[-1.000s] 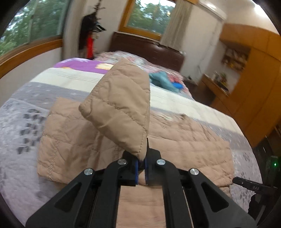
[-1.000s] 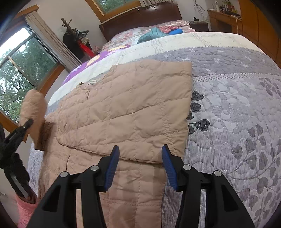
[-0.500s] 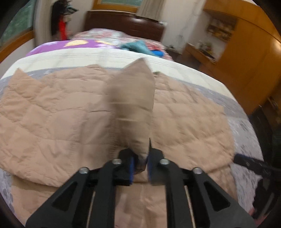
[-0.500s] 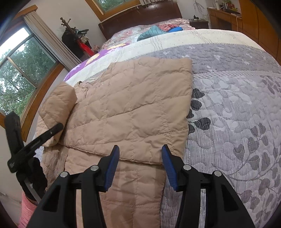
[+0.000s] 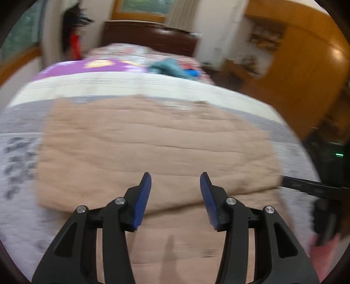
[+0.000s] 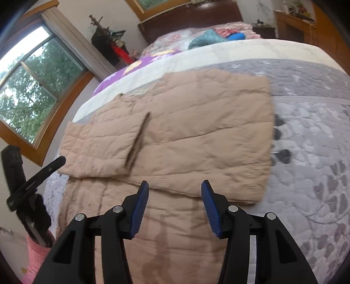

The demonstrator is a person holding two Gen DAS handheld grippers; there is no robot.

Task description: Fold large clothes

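I see the tan quilted jacket [image 6: 196,135] lying on the grey leaf-patterned bedspread [image 6: 310,166] at the bed's near edge, a teal crumpled cloth [image 6: 207,38] beyond it by the dark wooden headboard [image 6: 192,19].

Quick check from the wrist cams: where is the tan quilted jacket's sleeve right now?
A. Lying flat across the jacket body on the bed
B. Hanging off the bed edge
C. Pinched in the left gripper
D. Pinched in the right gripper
A: the sleeve lies flat across the tan quilted jacket on the bed; the left gripper is opening with nothing between its jaws, and the right gripper is empty.

Grey quilted bed [image 6: 306,135], tan jacket [image 6: 196,135] on it
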